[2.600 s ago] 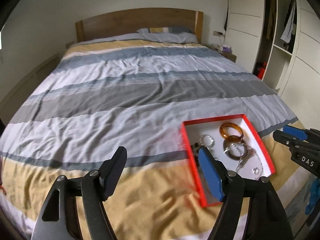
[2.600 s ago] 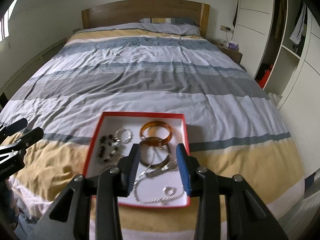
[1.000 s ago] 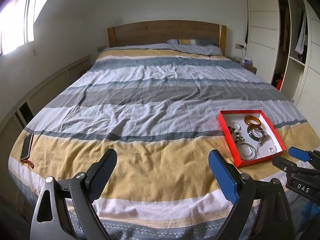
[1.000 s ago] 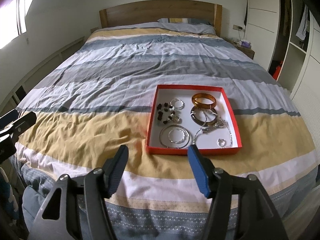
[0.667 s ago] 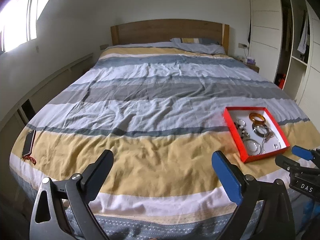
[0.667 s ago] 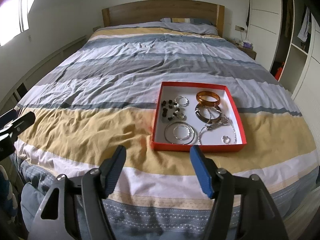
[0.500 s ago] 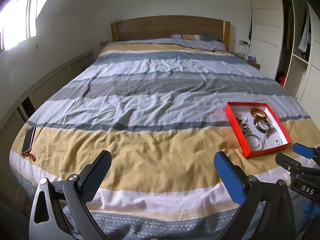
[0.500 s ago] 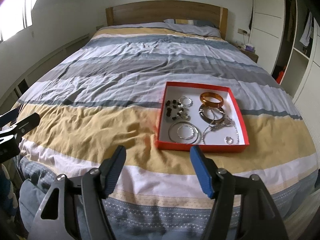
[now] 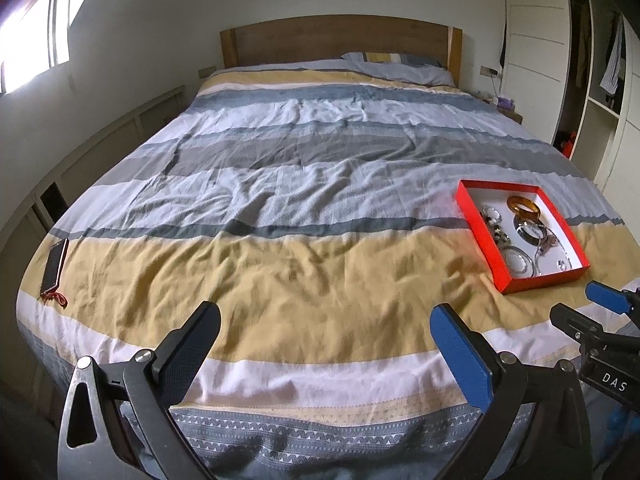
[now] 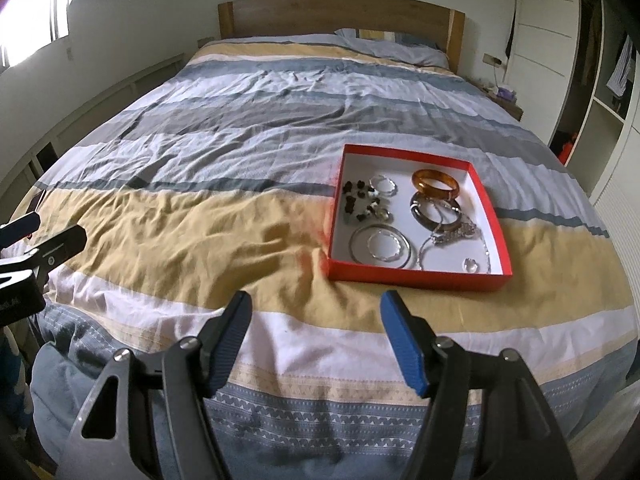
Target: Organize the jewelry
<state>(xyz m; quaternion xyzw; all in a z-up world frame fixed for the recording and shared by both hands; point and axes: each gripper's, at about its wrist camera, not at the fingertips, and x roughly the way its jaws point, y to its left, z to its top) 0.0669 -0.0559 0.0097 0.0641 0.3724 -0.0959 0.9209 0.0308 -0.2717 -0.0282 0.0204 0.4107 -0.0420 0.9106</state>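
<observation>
We've got both grippers hanging over the near end of the bed (image 9: 304, 208), off the foot of it. The left gripper (image 9: 324, 340) has its jaws spread as wide as they go, nothing between them, just yellow and white duvet stripes underneath. The right gripper (image 10: 316, 332) is apart too, a bit narrower, also holding nothing.

The jewelry is all sitting in the red tray (image 10: 416, 275), a shallow box with a white inside, lying flat on the yellow stripe of the duvet on the right side of the bed. In the right wrist view it's just beyond the right gripper's fingers and slightly to the right; in the left wrist view it's well off to the right (image 9: 476, 220).

Inside the tray we can make out:
- an amber bangle (image 10: 436, 182) at the far right
- a grey bangle (image 10: 435, 210) just nearer than that, touching it
- a cluster of dark beads (image 10: 360, 202) on the left side
- thin silver hoops (image 10: 380, 246) at the near left
- a silver chain (image 10: 456, 236) tangled at the near right
- a small ring (image 10: 470, 265) by the near right corner

Over on the far left edge of the bed there's a phone (image 9: 55, 262) lying flat, well apart from everything else. The wooden headboard (image 9: 340, 42) and a pillow (image 9: 396, 65) are at the far end.
</observation>
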